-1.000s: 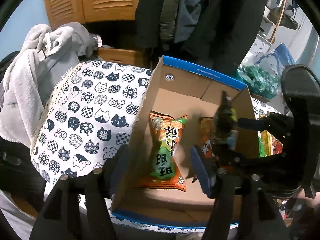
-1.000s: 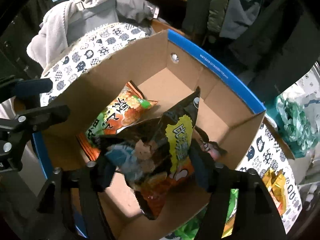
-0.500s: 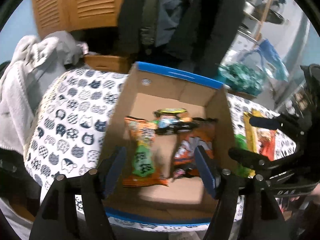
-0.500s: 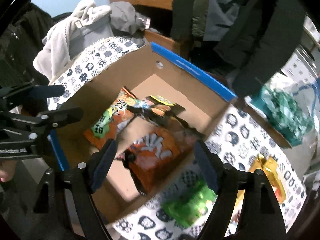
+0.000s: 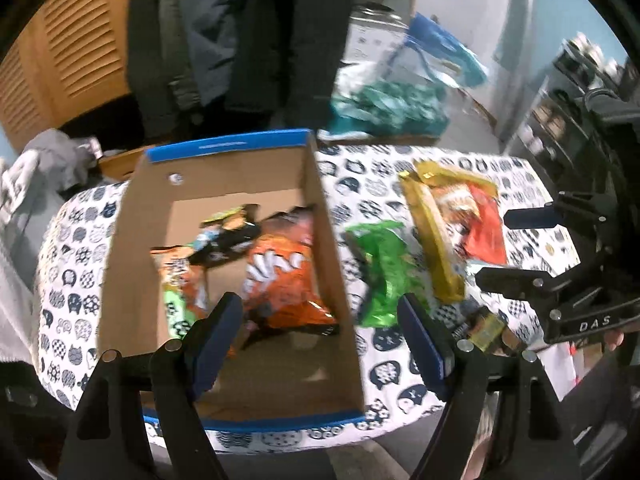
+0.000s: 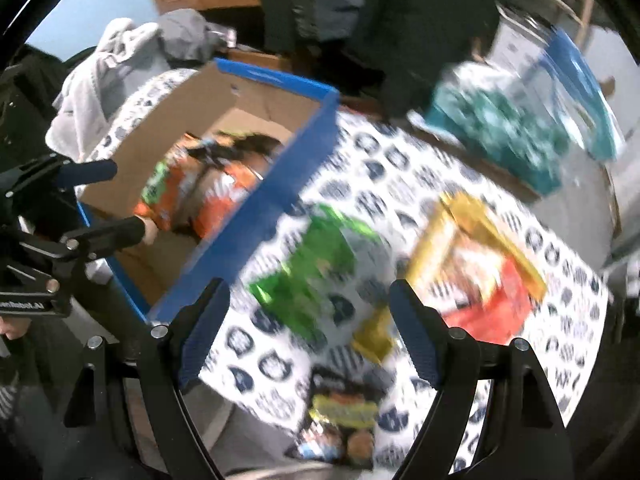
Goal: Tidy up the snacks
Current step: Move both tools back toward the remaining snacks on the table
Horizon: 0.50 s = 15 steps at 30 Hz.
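A cardboard box (image 5: 224, 148) with a blue rim holds an orange bag (image 5: 284, 276), a black bag (image 5: 224, 240) and an orange-green bag (image 5: 180, 276). On the cat-print cloth to its right lie a green bag (image 5: 380, 264), a gold-and-red bag (image 5: 460, 220) and a small dark pack (image 5: 484, 328). My left gripper (image 5: 318, 308) hangs over the box's right wall, its jaws opening with nothing between them. My right gripper (image 6: 309, 292) is open over the green bag (image 6: 312, 264), with the dark pack (image 6: 340, 420) below it. Both views are blurred.
The cat-print cloth (image 6: 400, 168) covers the table. Grey clothes (image 6: 120, 52) are piled at its left end. Dark coats (image 5: 248, 40) hang behind, next to a louvred wooden door (image 5: 80, 40). A teal plastic bag (image 5: 392, 104) sits at the back right.
The black bag left my right gripper and now lies in the box. Both grippers swung right, from over the box towards the bags on the cloth, and their jaws widened.
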Each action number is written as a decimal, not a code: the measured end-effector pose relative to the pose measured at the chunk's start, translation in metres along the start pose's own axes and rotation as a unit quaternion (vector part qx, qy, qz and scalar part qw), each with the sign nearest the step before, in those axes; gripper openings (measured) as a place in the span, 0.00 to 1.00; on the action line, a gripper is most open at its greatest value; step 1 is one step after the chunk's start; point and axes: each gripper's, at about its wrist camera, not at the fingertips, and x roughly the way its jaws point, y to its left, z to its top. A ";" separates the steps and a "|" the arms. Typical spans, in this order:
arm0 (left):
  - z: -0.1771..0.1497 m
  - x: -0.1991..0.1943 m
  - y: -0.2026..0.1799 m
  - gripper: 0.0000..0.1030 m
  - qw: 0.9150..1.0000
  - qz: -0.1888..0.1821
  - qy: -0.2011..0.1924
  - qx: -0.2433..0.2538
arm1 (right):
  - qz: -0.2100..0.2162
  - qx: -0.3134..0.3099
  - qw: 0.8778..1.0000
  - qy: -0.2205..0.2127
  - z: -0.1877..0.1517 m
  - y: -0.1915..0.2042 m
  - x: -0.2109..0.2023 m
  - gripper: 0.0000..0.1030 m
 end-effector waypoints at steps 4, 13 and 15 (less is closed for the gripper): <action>-0.005 0.005 -0.025 0.79 1.000 -0.013 0.015 0.024 | -0.010 0.030 0.999 0.018 -0.028 -0.021 0.002 0.78; -0.026 0.020 -0.074 0.79 0.995 -0.008 0.042 0.088 | -0.010 0.073 0.995 0.060 -0.077 -0.041 0.024 0.79; -0.031 0.024 -0.078 0.79 0.994 -0.004 0.052 0.094 | -0.013 0.074 0.995 0.070 -0.084 -0.041 0.031 0.79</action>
